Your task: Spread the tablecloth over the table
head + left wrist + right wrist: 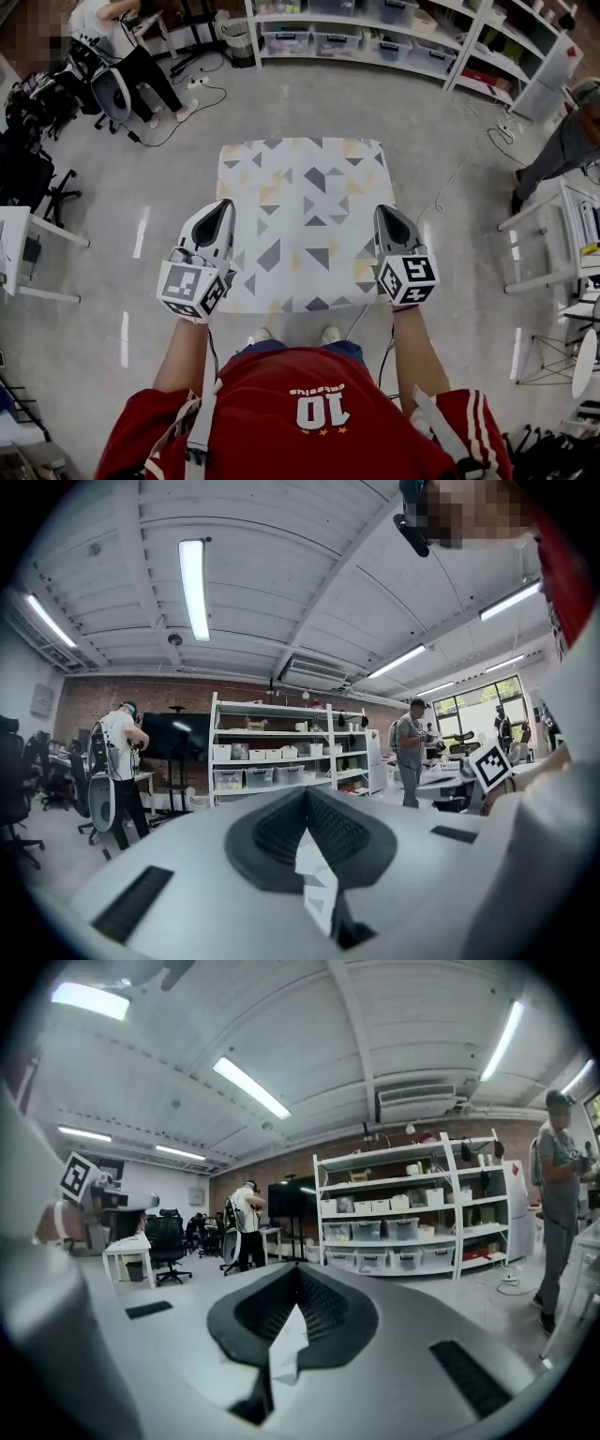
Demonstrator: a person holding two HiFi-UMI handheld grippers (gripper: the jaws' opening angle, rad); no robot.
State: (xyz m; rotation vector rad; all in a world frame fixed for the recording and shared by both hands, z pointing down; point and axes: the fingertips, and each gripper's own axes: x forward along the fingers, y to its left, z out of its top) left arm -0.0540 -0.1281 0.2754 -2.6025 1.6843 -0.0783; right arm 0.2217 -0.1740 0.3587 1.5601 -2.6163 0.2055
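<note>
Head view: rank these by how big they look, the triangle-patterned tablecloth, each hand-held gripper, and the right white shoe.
1. White tablecloth with grey and yellow triangles.
2. Left hand-held gripper and right hand-held gripper: about alike, both enlarged by nearness to the camera.
3. Right white shoe.

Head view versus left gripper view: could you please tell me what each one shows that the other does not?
Only the head view shows the whole tablecloth, with the left tongs and right tongs at its near corners. Only the left gripper view shows the left tongs shut on a fold of that cloth, plus ceiling lights. Both show the white shelving.
</note>
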